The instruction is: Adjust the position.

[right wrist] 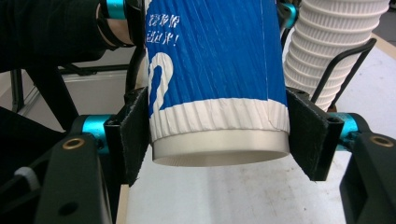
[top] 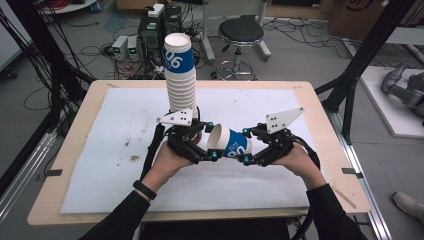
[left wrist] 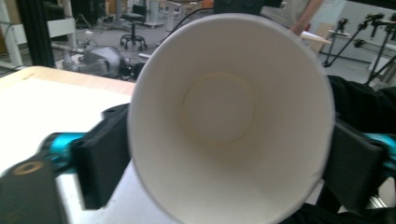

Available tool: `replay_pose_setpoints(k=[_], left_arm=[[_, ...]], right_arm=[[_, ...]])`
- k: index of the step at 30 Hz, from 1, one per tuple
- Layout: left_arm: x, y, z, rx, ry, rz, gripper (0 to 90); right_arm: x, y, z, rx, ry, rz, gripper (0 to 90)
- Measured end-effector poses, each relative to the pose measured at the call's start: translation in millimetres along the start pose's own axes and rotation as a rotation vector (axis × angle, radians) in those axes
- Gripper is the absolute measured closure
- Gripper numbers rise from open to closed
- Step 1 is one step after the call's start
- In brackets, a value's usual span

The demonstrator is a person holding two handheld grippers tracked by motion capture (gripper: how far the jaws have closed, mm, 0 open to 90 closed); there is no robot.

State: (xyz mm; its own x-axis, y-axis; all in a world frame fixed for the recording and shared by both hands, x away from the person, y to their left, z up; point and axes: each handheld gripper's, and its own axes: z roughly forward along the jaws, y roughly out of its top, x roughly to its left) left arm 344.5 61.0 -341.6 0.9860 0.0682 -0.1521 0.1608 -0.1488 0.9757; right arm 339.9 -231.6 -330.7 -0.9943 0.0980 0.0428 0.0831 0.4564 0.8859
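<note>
High view: right tongs clamp the blue paper cup sideways above the white-covered counter; left tongs part-open at its rim, grip unclear. Behind, cup stack, stool. Left gripper view adds the cup's empty inside.

This is a lab: black cables lie all over the floor, near power boxes, a stool and metal frames.

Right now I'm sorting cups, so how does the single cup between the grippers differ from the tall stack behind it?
The single cup lies sideways, off the table, gripped near its base by the right gripper; the tall stack stands upright. The single cup is one piece; the tall stack is many nested cups. Both are white ribbed paper with a blue band.
</note>
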Motion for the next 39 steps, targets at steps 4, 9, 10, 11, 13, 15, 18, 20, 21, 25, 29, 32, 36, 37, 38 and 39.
replay_pose_setpoints(k=[4, 9, 10, 11, 13, 15, 18, 20, 21, 25, 29, 32, 36, 37, 38, 39], left_arm=[[-0.3, 0.7, -1.3, 0.0, -0.001, 0.008, 19.6], [-1.7, 4.0, -1.9, 0.033, 0.005, 0.031, 21.9], [-2.4, 4.9, -1.8, 0.043, 0.008, 0.033, 22.1], [-3.2, 5.7, -1.9, 0.056, 0.012, 0.04, 22.2], [-4.2, 6.9, -1.5, 0.085, 0.023, 0.06, 22.9], [-4.5, 7.7, -0.7, 0.109, 0.022, 0.059, 23.0], [-5.1, 8.6, 0.9, 0.154, 0.034, 0.075, 23.0], [-5.7, 9.3, 2.0, 0.181, 0.04, 0.087, 23.1], [-5.9, 9.5, 2.2, 0.19, 0.042, 0.089, 23.2], [-6.7, 11.2, 3.3, 0.238, 0.052, 0.105, 23.3], [-7.3, 13.1, 3.3, 0.266, 0.059, 0.111, 23.3], [-7.7, 13.3, 3.9, 0.27, 0.053, 0.11, 23.3], [-8.5, 13.6, 4.9, 0.262, 0.055, 0.116, 22.2], [-8.8, 13.6, 5.3, 0.251, 0.054, 0.11, 20.9], [-9.2, 13.8, 5.7, 0.241, 0.056, 0.109, 19.6], [-10.1, 13.9, 6.4, 0.229, 0.062, 0.111, 18.8]], right_arm=[[0.3, -0.7, 0.5, -0.007, 0.002, 0.002, 30.3], [0.8, -1.3, 3.0, 0.009, 0.002, 0.001, 30.1], [1.2, -1.6, 3.8, 0.014, 0.007, 0.001, 30.0], [1.5, -1.7, 4.5, 0.018, 0.007, 0.005, 29.3], [1.6, -2.1, 5.6, 0.034, 0.003, 0.009, 25.3], [2.2, -2.0, 7.1, 0.07, -0.015, 0.004, 22.0], [3.1, -0.6, 9.1, 0.09, -0.023, -0.004, 21.0], [4.5, 1.0, 10.5, 0.101, -0.021, -0.009, 20.6], [5.7, 1.6, 11.7, 0.112, -0.025, -0.008, 20.6], [8.0, 2.0, 18.2, 0.171, -0.037, -0.032, 20.6], [10.2, 2.8, 24.5, 0.209, -0.048, -0.048, 20.6], [10.8, 3.4, 27.8, 0.217, -0.055, -0.055, 22.6], [9.4, 1.9, 28.5, 0.22, -0.054, -0.053, 29.9], [8.7, 1.3, 28.3, 0.209, -0.05, -0.054, 29.9], [8.1, 0.8, 28.1, 0.201, -0.046, -0.052, 29.9], [7.7, 0.5, 28.1, 0.192, -0.037, -0.045, 29.9]])
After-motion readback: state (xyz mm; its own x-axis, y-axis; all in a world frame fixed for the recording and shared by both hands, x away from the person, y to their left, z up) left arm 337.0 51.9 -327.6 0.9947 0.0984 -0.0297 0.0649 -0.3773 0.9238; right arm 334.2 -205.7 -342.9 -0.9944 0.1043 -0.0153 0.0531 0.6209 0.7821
